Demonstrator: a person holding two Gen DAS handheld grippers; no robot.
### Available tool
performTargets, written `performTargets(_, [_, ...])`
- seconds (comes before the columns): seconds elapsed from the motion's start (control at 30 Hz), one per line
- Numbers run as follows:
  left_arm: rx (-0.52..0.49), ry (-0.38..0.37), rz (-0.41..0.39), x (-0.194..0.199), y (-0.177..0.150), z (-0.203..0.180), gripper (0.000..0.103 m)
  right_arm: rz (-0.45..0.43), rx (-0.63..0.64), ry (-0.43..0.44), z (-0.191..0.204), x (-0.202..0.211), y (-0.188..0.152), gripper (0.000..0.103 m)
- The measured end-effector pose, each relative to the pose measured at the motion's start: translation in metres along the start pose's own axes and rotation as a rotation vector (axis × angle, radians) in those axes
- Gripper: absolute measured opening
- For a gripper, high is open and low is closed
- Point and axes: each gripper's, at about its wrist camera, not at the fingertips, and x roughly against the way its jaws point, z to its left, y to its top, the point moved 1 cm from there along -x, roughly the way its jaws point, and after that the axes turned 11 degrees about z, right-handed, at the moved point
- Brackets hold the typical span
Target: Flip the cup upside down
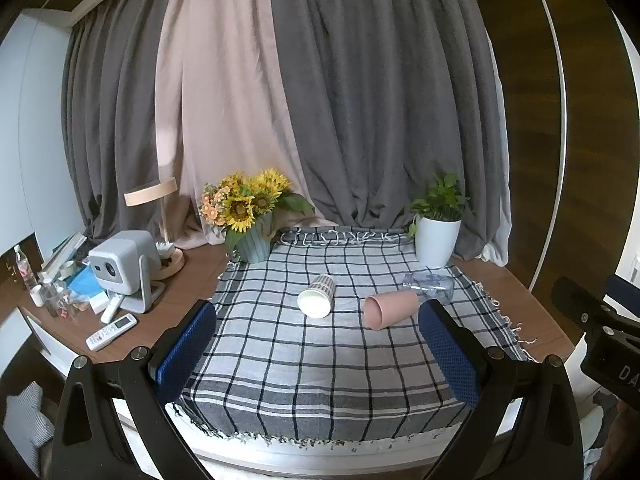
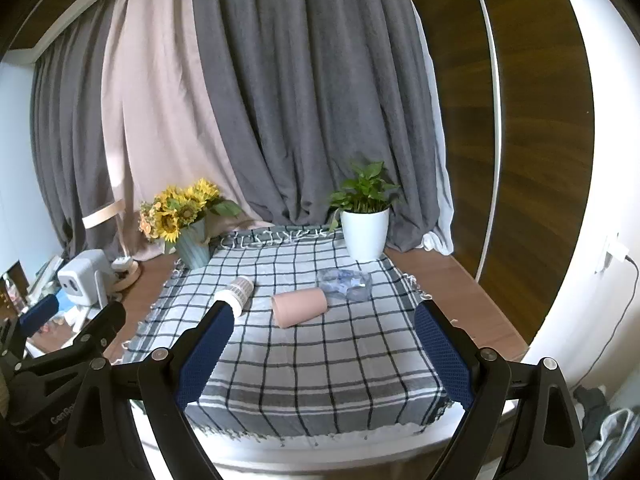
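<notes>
A checked cloth (image 1: 320, 360) covers the wooden worktop (image 1: 176, 300) before grey and pink curtains (image 1: 360, 100). On it lie 3 cups on their sides: a paper cup (image 1: 316, 297) with mouth toward the camera, a pink cup (image 1: 390, 309) with its axis running left-right and mouth to the left, and a clear cup (image 1: 430, 286) behind. Left tongs (image 1: 318, 360) and right tongs (image 2: 324, 360) hover spread wide, empty, nearer the camera than the cups.
</notes>
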Motion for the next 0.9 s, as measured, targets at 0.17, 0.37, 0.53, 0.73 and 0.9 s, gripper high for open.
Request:
performTargets(0.17, [0.003, 0.003, -0.001, -0.0008, -0.0006, -0.0002, 0.103, -0.002, 0.001, 0.003, 0.0002, -0.0004, -0.0008, 0.092])
performTargets(0.37, [0.002, 0.000, 0.001, -0.0010, -0.0005, 0.0018, 0.103, -0.004, 0.001, -0.002, 0.0023, 0.0005, -0.0012, 0.092])
performTargets(0.53, [0.008, -0.001, 0.003, -0.0006, -0.0012, 0.0024, 0.103, -0.005, -0.003, -0.002, 0.0040, 0.0014, -0.0016, 0.092])
performTargets(0.73, [0.008, 0.000, 0.004, -0.0005, -0.0018, 0.0025, 0.103, -0.004, -0.003, -0.003, 0.0040, 0.0016, -0.0018, 0.092])
performTargets(0.9, [0.004, 0.002, 0.000, -0.0001, -0.0021, 0.0036, 0.103, -0.004, -0.004, -0.002, 0.0040, 0.0019, -0.0010, 0.092])
